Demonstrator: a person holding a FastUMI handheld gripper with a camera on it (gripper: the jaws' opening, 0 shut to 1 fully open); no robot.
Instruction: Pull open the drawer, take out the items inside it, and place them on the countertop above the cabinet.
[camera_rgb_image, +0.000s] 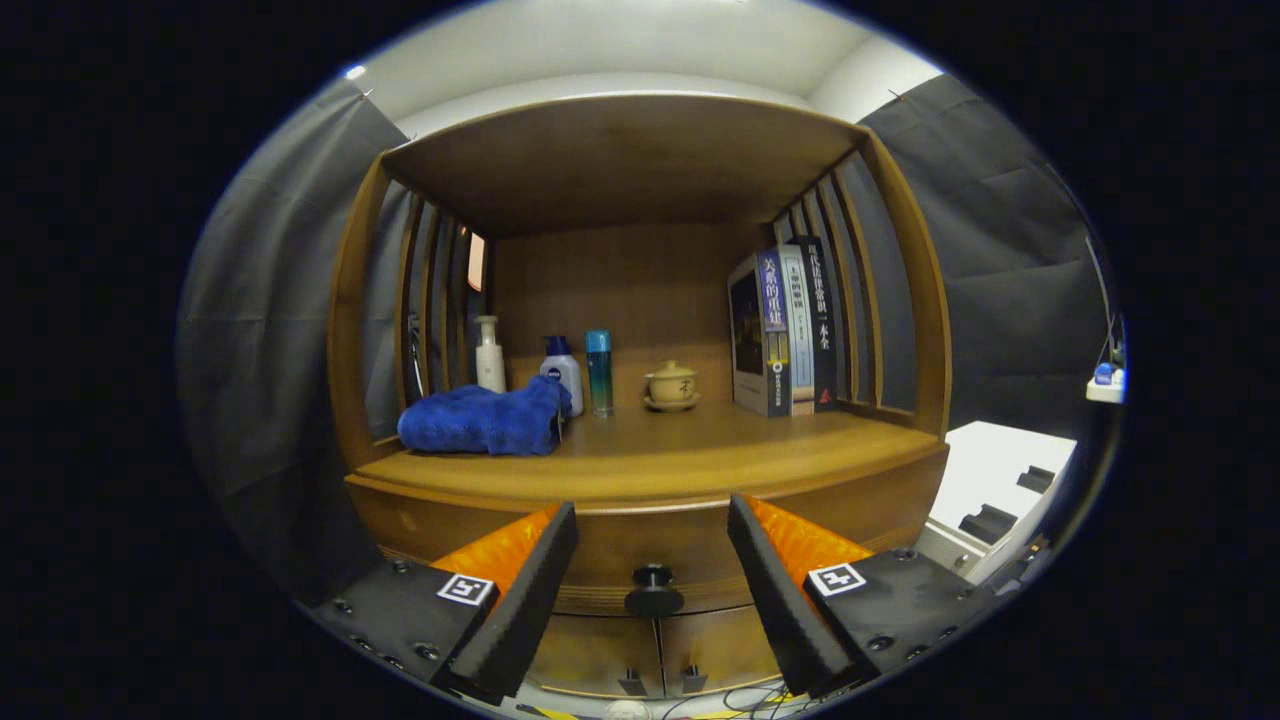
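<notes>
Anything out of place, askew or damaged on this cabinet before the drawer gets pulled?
Nothing stands out. The blue towel lies bunched on the countertop by three upright bottles; the lidded cup and books stand straight. The drawer is closed, its knob between the open gripper fingers.

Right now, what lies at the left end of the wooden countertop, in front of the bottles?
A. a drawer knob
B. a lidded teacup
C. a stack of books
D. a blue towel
D: a crumpled blue towel lies on the countertop there, beyond the open gripper.
</notes>
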